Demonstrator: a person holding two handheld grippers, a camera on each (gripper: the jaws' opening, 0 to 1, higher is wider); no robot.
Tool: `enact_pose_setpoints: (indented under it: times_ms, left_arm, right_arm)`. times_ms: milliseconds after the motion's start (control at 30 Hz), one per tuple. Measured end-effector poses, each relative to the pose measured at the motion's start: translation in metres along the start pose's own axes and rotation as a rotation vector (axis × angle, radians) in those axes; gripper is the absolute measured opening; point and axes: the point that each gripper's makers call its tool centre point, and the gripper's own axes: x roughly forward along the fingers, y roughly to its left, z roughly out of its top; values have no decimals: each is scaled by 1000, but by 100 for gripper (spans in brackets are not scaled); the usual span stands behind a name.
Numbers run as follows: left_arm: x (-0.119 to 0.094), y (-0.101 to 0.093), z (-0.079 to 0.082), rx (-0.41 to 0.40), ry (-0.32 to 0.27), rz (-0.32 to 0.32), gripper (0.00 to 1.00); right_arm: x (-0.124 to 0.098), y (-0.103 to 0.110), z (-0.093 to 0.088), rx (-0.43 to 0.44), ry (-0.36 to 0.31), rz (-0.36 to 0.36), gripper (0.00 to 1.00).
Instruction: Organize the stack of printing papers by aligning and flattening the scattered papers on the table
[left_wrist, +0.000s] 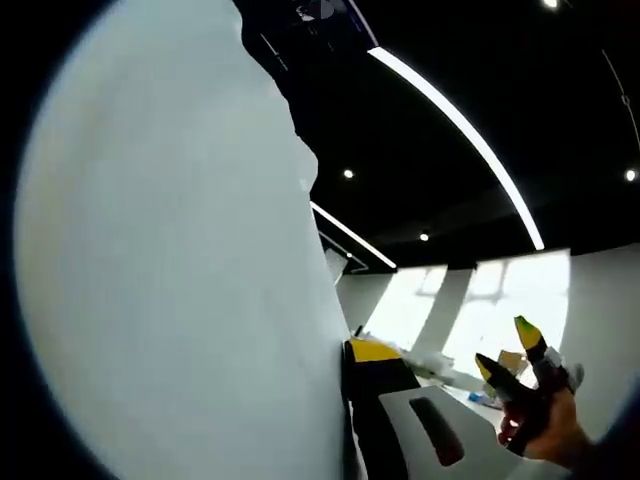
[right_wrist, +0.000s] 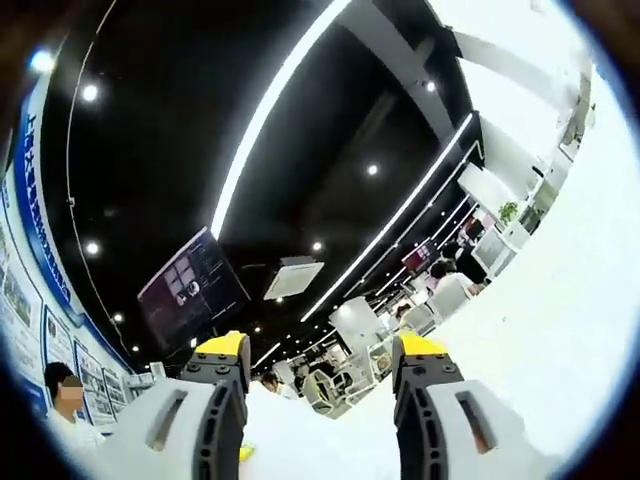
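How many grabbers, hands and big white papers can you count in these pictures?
Grippers: 2 (left gripper, right gripper)
Hands: 1 (hand holding the right gripper)
White paper: 1 (paper)
Total: 4

1. The right gripper (right_wrist: 320, 375) is showing two pale grey jaws with slotted faces, black inner edges and yellow tips, at the bottom of the right gripper view.
2. At lower right of the left gripper view, a hand (left_wrist: 548, 430) is wrapping a black handle.
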Motion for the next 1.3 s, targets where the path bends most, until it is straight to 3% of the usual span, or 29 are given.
enact_pose_setpoints:
  times_ms: [200,533,933,1100,1300]
  left_arm:
    - [0,0,0,-2,1,-1,7]
    - [1,1,0,-2,2,-1,7]
    - [1,0,-1,5,6,-2,7]
    - [1,1,0,2,4,0,7]
    - [2,2,0,0,5,-2,8]
  right_arm:
    - [-2,2,2,-23,16,25,79]
    - [-7,2,3,-54,52,42,90]
    - [-13,0,0,-133,129,54,90]
    - [-16,1,9,-205,115,61,90]
    - [-18,4,12,-228,123,68,90]
